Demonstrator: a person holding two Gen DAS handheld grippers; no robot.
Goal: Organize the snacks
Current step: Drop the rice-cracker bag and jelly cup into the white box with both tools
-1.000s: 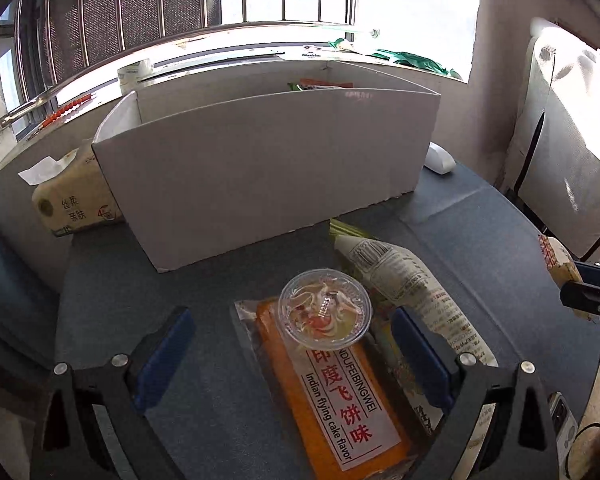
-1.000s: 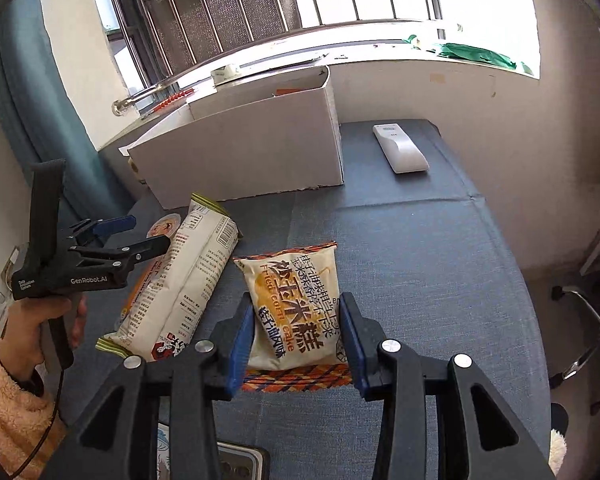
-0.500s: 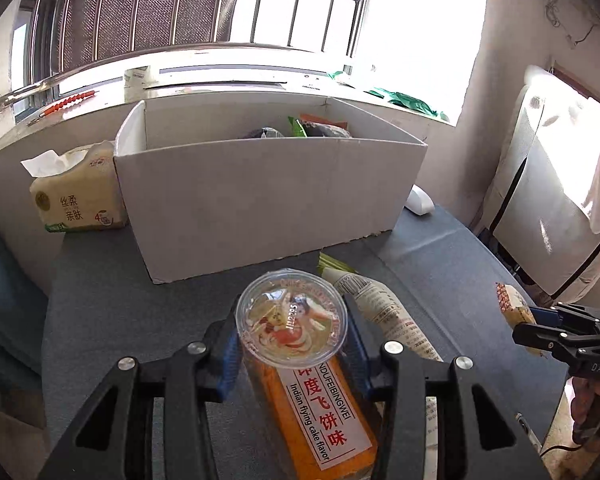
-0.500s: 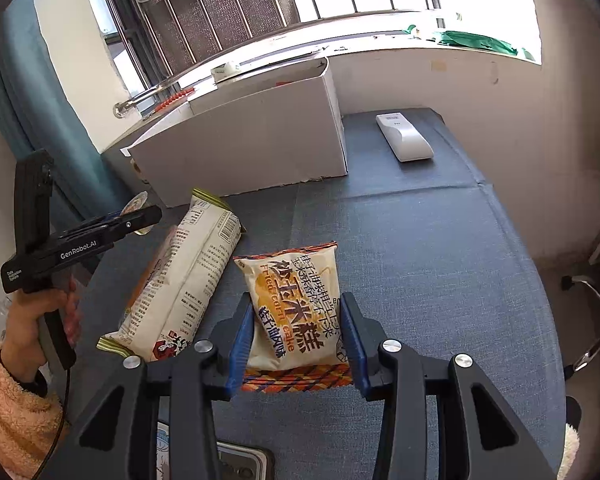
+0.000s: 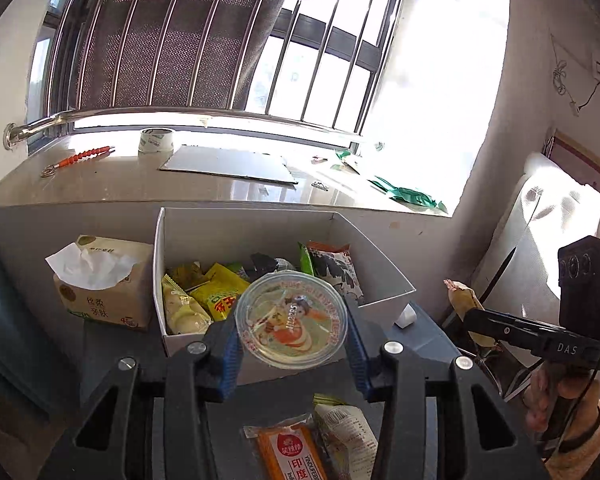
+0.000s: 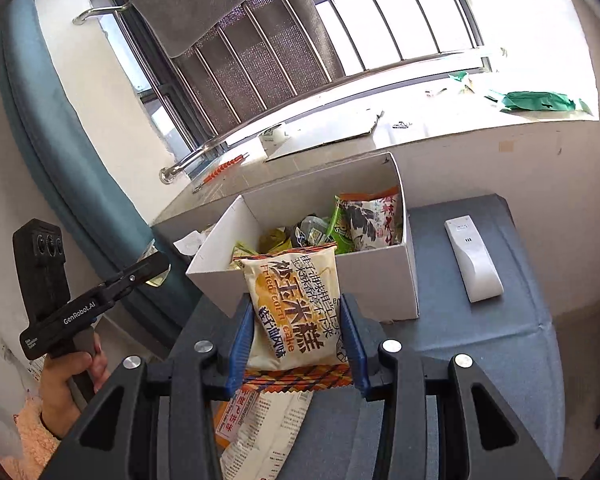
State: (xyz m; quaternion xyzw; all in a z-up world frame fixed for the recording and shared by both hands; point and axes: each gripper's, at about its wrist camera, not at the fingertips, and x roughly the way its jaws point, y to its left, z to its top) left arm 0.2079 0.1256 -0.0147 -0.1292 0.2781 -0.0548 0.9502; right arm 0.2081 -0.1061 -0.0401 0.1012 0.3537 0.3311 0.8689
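Nearest, on the blue-grey tablecloth [image 6: 480,352], an orange flying-cake packet [image 5: 290,454] lies flat beside a long white printed snack bag [image 5: 350,438]; both rest below the raised grippers. Above them, the left gripper [image 5: 291,322] pinches a clear jelly cup [image 5: 291,318] by its sides between the blue pads, the jaws having just closed on it; the cup's printed lid faces the camera. The right gripper [image 6: 296,340] is clamped on a fried corn cake packet [image 6: 296,304], held upright by its lower end, with the crimped edge below the pads. Beyond both held items stands the white cardboard box [image 6: 380,280], open-topped and already containing several yellow, green and patterned snack packets. Left of the box sits a tissue pack [image 5: 104,286]; right of it a white remote control [image 6: 474,264] lies flat. Farthest, the windowsill [image 5: 120,184] carries a tape roll [image 5: 156,140] and a green bag [image 6: 540,101].
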